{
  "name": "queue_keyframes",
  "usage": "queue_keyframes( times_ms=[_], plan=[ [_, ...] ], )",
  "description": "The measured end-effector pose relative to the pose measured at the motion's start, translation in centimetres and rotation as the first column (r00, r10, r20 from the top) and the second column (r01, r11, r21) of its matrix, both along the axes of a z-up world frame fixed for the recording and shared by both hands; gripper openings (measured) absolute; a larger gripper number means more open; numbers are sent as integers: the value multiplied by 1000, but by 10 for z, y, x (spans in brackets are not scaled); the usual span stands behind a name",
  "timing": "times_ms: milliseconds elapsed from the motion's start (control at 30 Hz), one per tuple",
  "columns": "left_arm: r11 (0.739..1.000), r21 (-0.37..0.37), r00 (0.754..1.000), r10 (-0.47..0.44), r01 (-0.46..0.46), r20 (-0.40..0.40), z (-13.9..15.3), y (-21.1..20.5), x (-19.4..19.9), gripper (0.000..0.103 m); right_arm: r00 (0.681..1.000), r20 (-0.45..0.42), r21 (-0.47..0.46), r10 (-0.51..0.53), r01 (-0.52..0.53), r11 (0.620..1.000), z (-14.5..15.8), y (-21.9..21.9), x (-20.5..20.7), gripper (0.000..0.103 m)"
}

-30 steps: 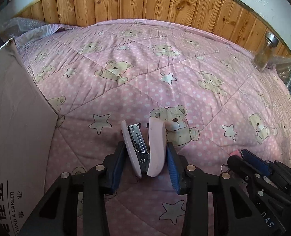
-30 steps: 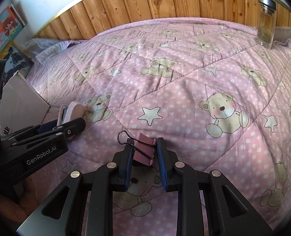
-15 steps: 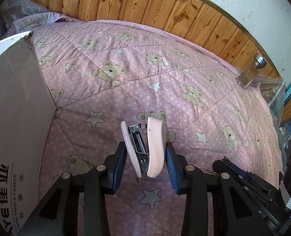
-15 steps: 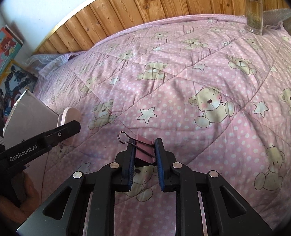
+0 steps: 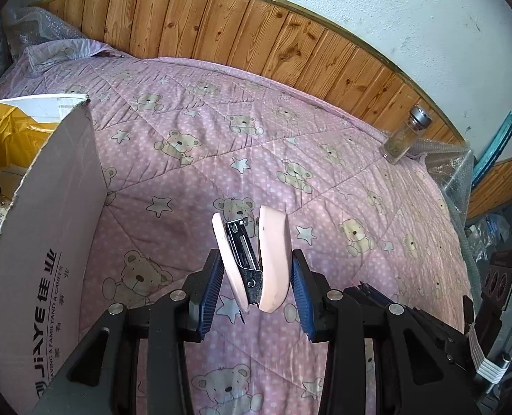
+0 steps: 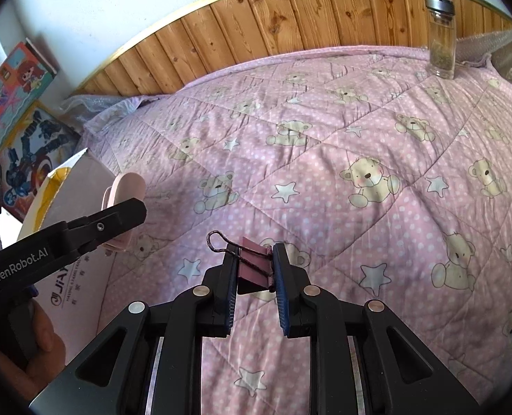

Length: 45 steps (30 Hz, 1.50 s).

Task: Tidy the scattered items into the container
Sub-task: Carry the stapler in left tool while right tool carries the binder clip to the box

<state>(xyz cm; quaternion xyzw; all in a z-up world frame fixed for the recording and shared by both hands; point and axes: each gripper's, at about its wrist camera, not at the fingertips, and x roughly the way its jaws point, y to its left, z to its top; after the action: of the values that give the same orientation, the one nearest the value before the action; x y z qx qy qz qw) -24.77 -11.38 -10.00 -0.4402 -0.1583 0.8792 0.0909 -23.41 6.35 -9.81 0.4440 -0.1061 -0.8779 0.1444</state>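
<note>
Up above the pink bear quilt [image 5: 193, 180], the left gripper [image 5: 254, 276] has its jaws squeezed on a pink stapler [image 5: 256, 259] near the cardboard box [image 5: 48, 242], and the right gripper [image 6: 254, 269] has its jaws squeezed on a pink binder clip [image 6: 254, 263].

Count of items, both wrist views. I hold two tools: my left tool [image 5: 256, 287] and my right tool [image 6: 254, 276]. One pink stapler [image 5: 252, 259], in my left tool. One pink binder clip [image 6: 252, 268], in my right tool. One cardboard box [image 5: 48, 242], at the bed's left edge. One glass jar [image 6: 440, 38] with a metal lid, at the far side. One quilt [image 6: 325, 173], printed with bears and stars too many to count.
</note>
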Motion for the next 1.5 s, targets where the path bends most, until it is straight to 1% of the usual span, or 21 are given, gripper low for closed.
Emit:
queue_keyframes(
  times_ms=[333, 700, 1100, 1333, 1500],
  plan=[
    [999, 37, 998, -16, 18, -56, 33, -14, 56, 41, 998, -47, 15, 47, -46, 999, 34, -33, 52, 20],
    [998, 56, 993, 0, 7, -120, 68, -57, 112, 41, 988, -106, 27, 116, -114, 993, 73, -82, 96, 20],
    [996, 88, 990, 39, -27, -138, 79, -104, 157, 41, 971, -152, 57, 186, -180, 982, 99, -128, 125, 20],
    [993, 102, 985, 70, -54, -157, 86, -127, 171, 41, 959, -171, 73, 226, -217, 974, 110, -150, 135, 20],
    [990, 109, 984, 100, -84, -150, 84, -146, 178, 41, 952, -177, 80, 248, -238, 968, 114, -164, 138, 20]
  ],
)
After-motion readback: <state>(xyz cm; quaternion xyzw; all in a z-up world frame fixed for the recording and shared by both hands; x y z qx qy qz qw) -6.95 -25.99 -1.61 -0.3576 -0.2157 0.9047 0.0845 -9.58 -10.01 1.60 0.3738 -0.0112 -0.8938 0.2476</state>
